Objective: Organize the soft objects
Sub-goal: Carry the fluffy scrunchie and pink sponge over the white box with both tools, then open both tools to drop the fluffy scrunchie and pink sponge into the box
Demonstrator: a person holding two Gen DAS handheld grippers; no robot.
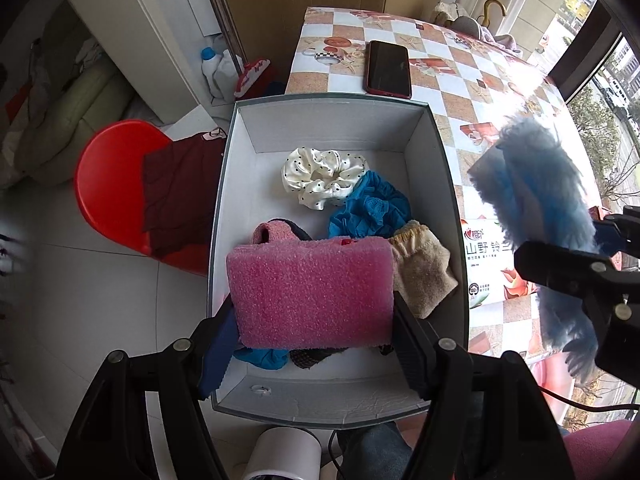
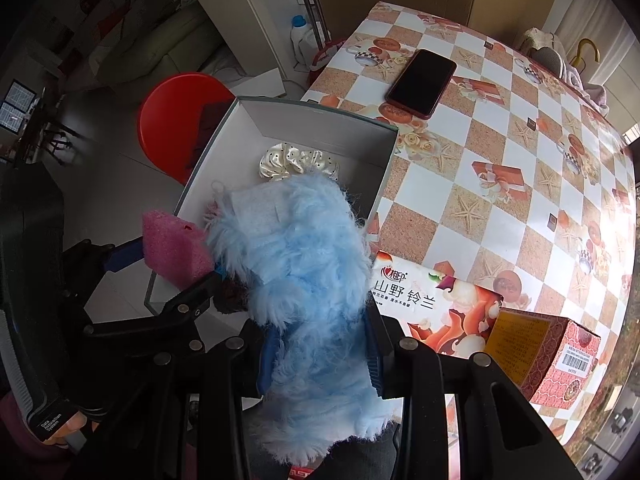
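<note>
On the left, a red stool point(image 1: 116, 184) stood on the floor, just beside the box point(image 1: 224, 240). The box sat on the table point(image 1: 452, 76), with 1 edge over the table's side. Inside it lay a white scrunchie point(image 1: 320, 178), a blue cloth point(image 1: 370, 212) and a beige cloth point(image 1: 422, 272). The left gripper point(image 1: 314, 334) was clenched on a pink sponge point(image 1: 312, 292) and held it above the near part of the box. To the right, the right gripper point(image 2: 320, 344) was clenched on a blue fur piece point(image 2: 304, 280), near the box's right wall. A phone point(image 1: 388, 70) and a tissue pack point(image 2: 436, 308) lay on the table.

The step seemed to be carrying 2 soft things to the box. Next, each gripper probably needs to lower over a free place and let go; the sponge looked closer to this.
</note>
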